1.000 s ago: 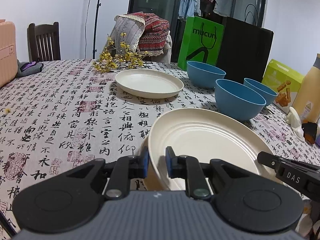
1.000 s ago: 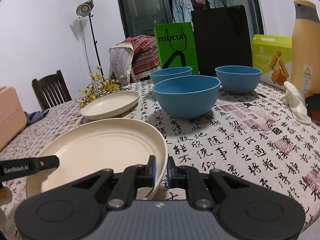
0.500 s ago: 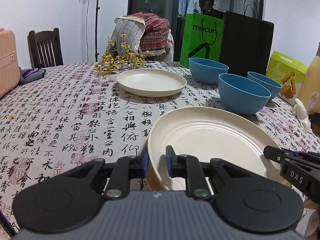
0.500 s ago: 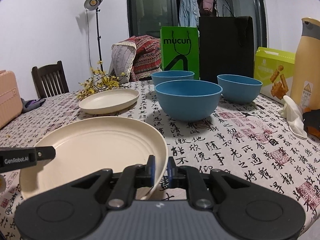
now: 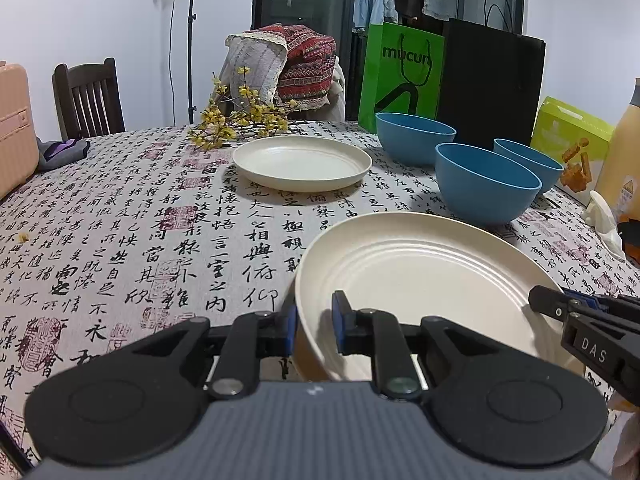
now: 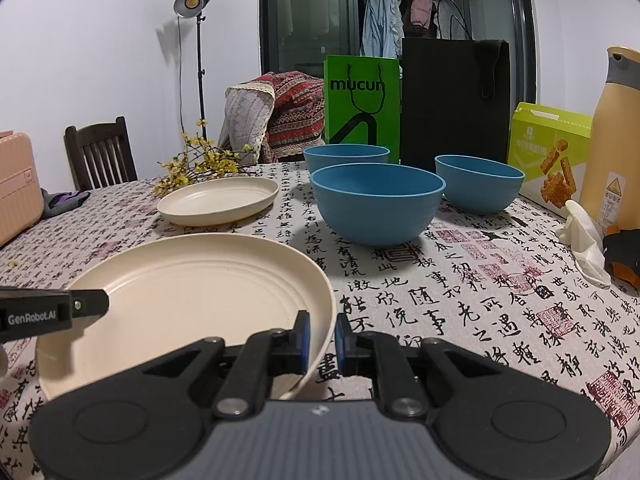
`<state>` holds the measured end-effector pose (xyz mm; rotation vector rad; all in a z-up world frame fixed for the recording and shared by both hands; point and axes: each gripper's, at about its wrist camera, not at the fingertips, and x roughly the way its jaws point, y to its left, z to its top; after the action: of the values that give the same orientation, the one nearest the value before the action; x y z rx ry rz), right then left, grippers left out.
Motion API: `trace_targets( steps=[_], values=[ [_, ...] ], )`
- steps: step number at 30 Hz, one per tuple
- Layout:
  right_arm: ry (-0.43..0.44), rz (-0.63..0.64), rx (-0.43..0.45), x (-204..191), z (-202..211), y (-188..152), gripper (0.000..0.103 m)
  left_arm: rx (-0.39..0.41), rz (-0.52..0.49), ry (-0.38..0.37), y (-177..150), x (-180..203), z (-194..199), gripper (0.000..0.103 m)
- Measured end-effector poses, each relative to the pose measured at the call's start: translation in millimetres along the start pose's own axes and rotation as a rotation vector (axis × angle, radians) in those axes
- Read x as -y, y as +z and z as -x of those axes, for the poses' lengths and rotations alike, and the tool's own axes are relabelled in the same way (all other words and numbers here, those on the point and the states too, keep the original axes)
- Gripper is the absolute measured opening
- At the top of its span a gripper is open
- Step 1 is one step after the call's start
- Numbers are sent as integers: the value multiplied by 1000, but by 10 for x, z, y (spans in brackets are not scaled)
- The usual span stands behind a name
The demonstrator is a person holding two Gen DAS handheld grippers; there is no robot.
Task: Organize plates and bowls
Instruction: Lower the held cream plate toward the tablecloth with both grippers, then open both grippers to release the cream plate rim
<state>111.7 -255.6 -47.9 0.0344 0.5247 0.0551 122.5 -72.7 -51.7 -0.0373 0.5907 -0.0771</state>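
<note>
At the near edge of the bench (image 5: pixel 120 216), a cream plate (image 5: pixel 420 280) is held between both grippers. The left gripper (image 5: pixel 314 326) is clamped on the plate's rim at about nine o'clock; the right gripper (image 6: pixel 320 334) is clamped on the rim at about three o'clock. Both sets of jaws are nearly closed, with only the rim's thickness between the pads. The plate sits roughly level; whether it is lifted clear of the cloth cannot be told.

Governing relation: a second plate (image 5: pixel 302 162) lies at about eleven o'clock from the held one, well apart, further in across the bench. In my judgement this is the stacking target, so the next move would carry the held plate forward and slightly left. The left hand is the nearer one to it.

Three blue bowls (image 6: pixel 378 200) stand at about one o'clock, near each other, beside the likely path rather than on it.

View differences: the left wrist view shows the second plate nearly head-on and the right gripper's finger at the far rim. The right wrist view shows a bottle (image 6: pixel 614 136), box (image 6: pixel 552 156) and white glove (image 6: pixel 584 236) at the right, and the gap between the bowls.
</note>
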Motion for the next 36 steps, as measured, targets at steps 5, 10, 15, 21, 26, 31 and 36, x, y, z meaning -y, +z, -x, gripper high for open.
trace_targets(
  steps=[5, 10, 15, 21, 26, 31, 36],
  values=[
    [6, -1, 7, 14, -8, -4, 14, -2, 8, -6, -8, -15, 1, 18],
    [6, 4, 13, 12, -14, -22, 14, 1, 11, -8, 5, -36, -1, 18],
    [11, 4, 8, 2, -33, -27, 14, 19, 2, 14, 31, -25, 17, 19],
    [12, -5, 3, -9, -70, -26, 14, 33, 2, 16, 72, -33, 35, 19],
    [8, -23, 19, 52, -56, -13, 17, 52, 30, 11, 93, -87, 61, 38],
    [32, -48, 36, 113, -28, 6, 46, 87, 64, 2, 127, -171, 140, 72],
    [93, -64, 76, 133, 39, 36, 84, 118, 112, -14, 166, -265, 231, 103]
  ],
)
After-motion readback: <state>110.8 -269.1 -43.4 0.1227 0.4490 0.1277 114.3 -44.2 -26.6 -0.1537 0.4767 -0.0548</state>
